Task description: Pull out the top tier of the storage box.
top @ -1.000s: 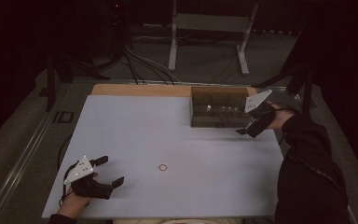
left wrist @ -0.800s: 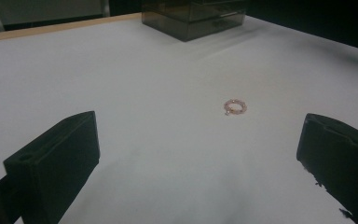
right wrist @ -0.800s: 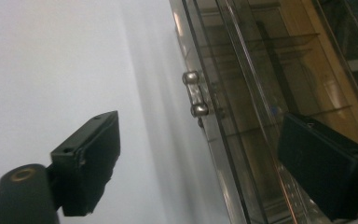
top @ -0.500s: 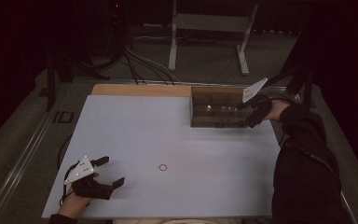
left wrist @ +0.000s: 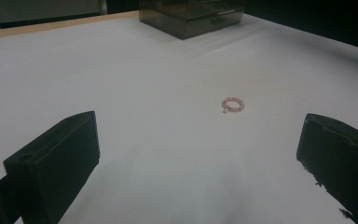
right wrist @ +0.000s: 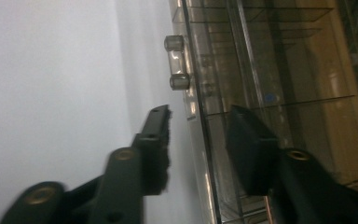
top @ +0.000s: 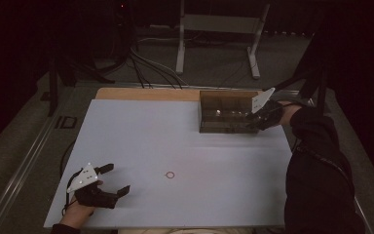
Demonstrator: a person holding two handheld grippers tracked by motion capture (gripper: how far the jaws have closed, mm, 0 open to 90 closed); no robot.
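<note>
A smoky see-through drawer box [top: 224,114] stands at the far right of the white table [top: 175,136]. My right gripper [top: 253,122] is at the box's right end, and its jaws have just been closing. In the right gripper view the box [right wrist: 270,70] has its front wall between the jaws of the right gripper [right wrist: 199,113]. The outer jaw stands a little off the wall, below a clear handle [right wrist: 177,63]. A small pink ring [top: 169,174] lies near the front middle. My left gripper [top: 117,178] rests open at the near left, with the ring [left wrist: 233,104] ahead of the left gripper [left wrist: 200,119].
A wooden strip [top: 146,94] runs along the table's far edge. Beyond it on the floor are a metal stand [top: 214,44] and cables [top: 141,63]. The person's dark sleeve [top: 316,170] lies along the table's right edge.
The right gripper has moved left onto the box's right end and its jaws have narrowed around the front wall. The left gripper and the ring have stayed put.
</note>
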